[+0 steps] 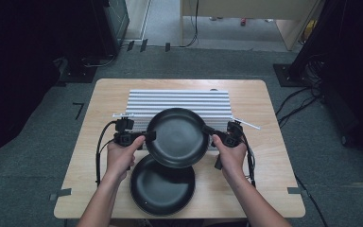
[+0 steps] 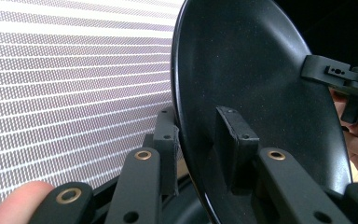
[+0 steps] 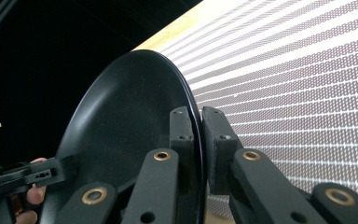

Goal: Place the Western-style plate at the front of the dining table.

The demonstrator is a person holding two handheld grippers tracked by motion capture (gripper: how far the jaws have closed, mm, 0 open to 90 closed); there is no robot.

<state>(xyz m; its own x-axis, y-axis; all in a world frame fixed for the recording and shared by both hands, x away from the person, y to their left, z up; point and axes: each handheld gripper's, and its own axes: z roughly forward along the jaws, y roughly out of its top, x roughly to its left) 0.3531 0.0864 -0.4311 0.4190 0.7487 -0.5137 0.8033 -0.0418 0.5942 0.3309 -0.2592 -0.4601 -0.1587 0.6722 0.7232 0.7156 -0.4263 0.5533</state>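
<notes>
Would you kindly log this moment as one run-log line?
left gripper: shut on upper plate rim | right gripper: shut on opposite rim | lower plate: on table | striped rack: behind

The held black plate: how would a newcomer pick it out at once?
On the light wooden table, in front of the white ribbed mat, two round matte black plates overlap. The held black plate is the farther one, clamped at opposite rims by the left gripper and right gripper; the other black plate lies untouched.
</notes>
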